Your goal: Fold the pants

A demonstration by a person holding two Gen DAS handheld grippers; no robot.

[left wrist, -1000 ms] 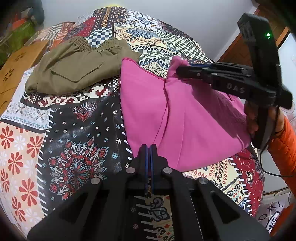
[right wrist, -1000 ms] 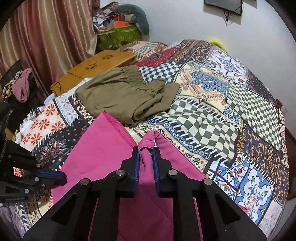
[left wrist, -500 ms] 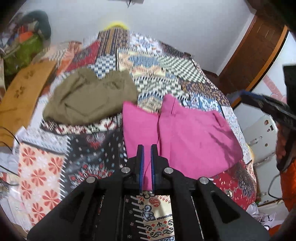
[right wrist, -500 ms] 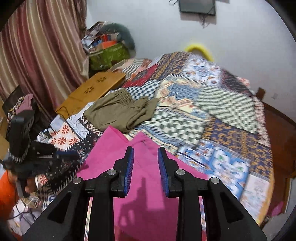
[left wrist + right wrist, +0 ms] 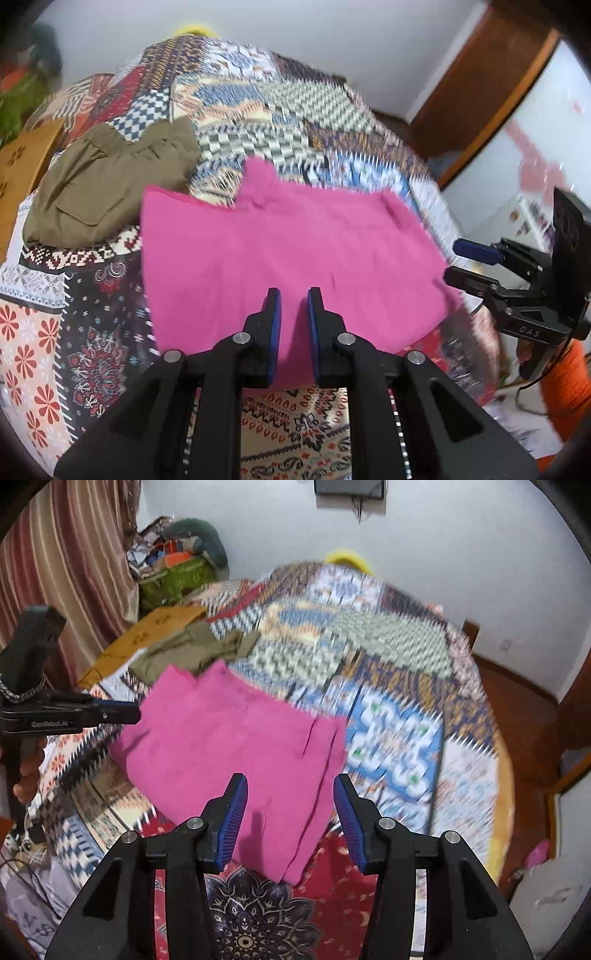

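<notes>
The pink pants (image 5: 280, 251) lie folded flat on the patterned bedspread (image 5: 258, 110), and also show in the right wrist view (image 5: 236, 738). My left gripper (image 5: 294, 299) hovers over their near edge, its jaws opening with a narrow gap and nothing between them. It appears from the side at the pants' left edge (image 5: 133, 712). My right gripper (image 5: 290, 781) hangs above the pants' near corner, jaws opening wide and holding nothing. It also shows off the pants' right edge (image 5: 454, 260).
Olive pants (image 5: 107, 184) lie crumpled just beyond the pink ones, touching their far left corner. A wooden board (image 5: 147, 635) lies past them. A green bag (image 5: 177, 579) and a curtain (image 5: 66, 554) stand by the wall. A wooden door (image 5: 480, 92) is at the right.
My right gripper has let go of the pink fold and opened. Both grippers have drawn back from the pants, which now lie flat. My left jaws have parted slightly.
</notes>
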